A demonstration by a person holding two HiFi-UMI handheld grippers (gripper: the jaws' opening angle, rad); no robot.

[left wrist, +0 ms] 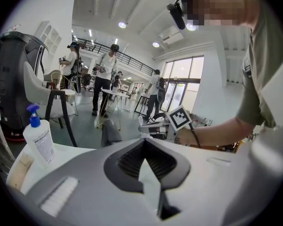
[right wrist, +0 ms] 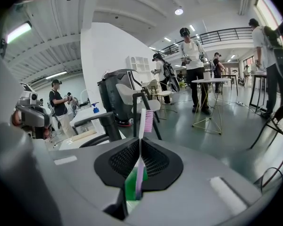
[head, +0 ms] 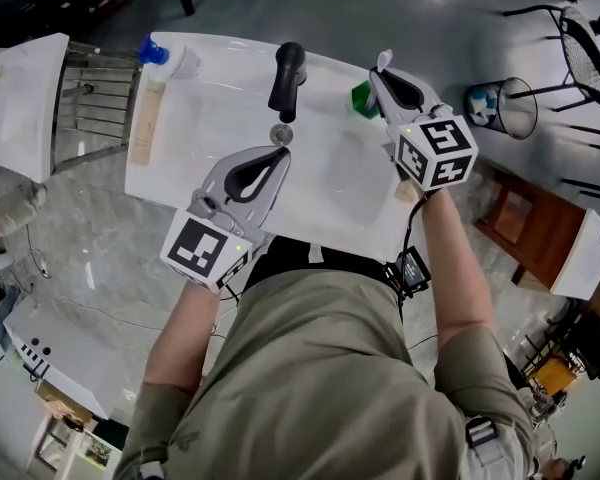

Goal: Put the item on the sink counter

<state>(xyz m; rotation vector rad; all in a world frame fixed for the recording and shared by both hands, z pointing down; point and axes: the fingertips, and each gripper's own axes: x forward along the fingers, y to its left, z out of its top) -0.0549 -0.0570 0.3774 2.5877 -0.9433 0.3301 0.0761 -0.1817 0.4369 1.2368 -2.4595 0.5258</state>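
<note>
A pink-and-white toothbrush (right wrist: 142,126) stands upright between the jaws of my right gripper (right wrist: 140,142), which is shut on its handle. In the head view the right gripper (head: 381,74) hovers over the back right of the white sink counter (head: 205,173), with the brush head (head: 384,60) poking past its tips. A green cup (head: 361,99) sits just left of it, and shows as green below the jaws (right wrist: 133,185). My left gripper (head: 279,154) is shut and empty over the basin, near the drain (head: 280,133). Its jaws (left wrist: 144,141) meet at the tip.
A black faucet (head: 288,76) stands at the back of the basin. A blue-pump bottle (head: 153,50) (left wrist: 39,139) and a wooden brush (head: 146,121) lie on the counter's left. A wire bin (head: 506,106) and chairs stand to the right. People stand in the hall behind.
</note>
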